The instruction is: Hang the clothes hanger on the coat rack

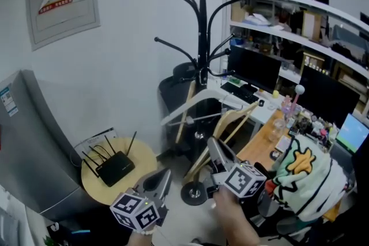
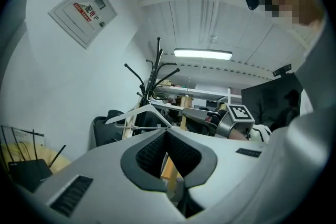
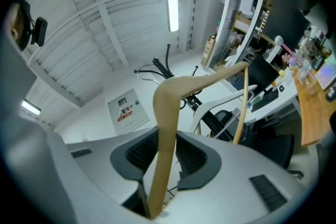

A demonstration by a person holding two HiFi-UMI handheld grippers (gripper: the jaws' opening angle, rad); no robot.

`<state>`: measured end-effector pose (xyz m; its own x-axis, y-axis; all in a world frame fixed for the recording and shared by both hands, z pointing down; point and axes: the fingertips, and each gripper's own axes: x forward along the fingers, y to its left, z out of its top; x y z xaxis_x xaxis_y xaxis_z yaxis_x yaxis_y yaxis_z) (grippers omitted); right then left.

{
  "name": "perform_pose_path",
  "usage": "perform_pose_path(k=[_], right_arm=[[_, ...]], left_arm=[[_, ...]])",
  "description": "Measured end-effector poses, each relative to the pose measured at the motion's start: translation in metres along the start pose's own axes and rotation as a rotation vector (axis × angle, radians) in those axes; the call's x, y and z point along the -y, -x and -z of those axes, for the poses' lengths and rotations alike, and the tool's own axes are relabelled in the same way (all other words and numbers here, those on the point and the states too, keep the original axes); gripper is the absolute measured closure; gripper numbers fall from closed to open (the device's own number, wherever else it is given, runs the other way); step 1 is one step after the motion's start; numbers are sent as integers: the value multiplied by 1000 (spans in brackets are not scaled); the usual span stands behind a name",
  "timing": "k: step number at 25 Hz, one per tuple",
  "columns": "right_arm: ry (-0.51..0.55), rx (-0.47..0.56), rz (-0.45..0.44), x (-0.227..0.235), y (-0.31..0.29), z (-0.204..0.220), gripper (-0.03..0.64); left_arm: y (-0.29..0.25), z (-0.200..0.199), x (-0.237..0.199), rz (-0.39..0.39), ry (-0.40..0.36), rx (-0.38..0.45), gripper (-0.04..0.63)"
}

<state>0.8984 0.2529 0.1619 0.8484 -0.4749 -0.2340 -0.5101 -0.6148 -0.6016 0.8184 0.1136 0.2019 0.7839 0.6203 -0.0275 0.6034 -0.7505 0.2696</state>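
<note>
Resting clamped inside right gripper [image 3: 167,153]: hanger [image 3: 169,97].

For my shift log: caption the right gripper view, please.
Right gripper clamps a wooden hanger, with the black coat rack and a white hanger beyond.

We see a round yellow table [image 1: 141,152], a black router [image 1: 115,168] lying on it, the base of the coat rack [image 1: 194,193] on grey floor [image 1: 183,223].
</note>
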Motion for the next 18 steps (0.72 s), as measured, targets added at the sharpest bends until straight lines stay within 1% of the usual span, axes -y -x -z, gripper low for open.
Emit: perform_pose_path(k=[5,10,14,18], right_arm=[[16,11,11,14,-17,-12,497],[40,38,39,18,-39,-21,497],[51,76,57,20,-57,-21,497],[68,93,87,23,-76,-17,497]], left_arm=[[-26,-11,-3,25,-10,4,597],[-46,-19,-22,50,-10,-6,597],[-59,-28,-33,112,-2,-6,597],[-67,-30,-44,187,-8,-27,597]])
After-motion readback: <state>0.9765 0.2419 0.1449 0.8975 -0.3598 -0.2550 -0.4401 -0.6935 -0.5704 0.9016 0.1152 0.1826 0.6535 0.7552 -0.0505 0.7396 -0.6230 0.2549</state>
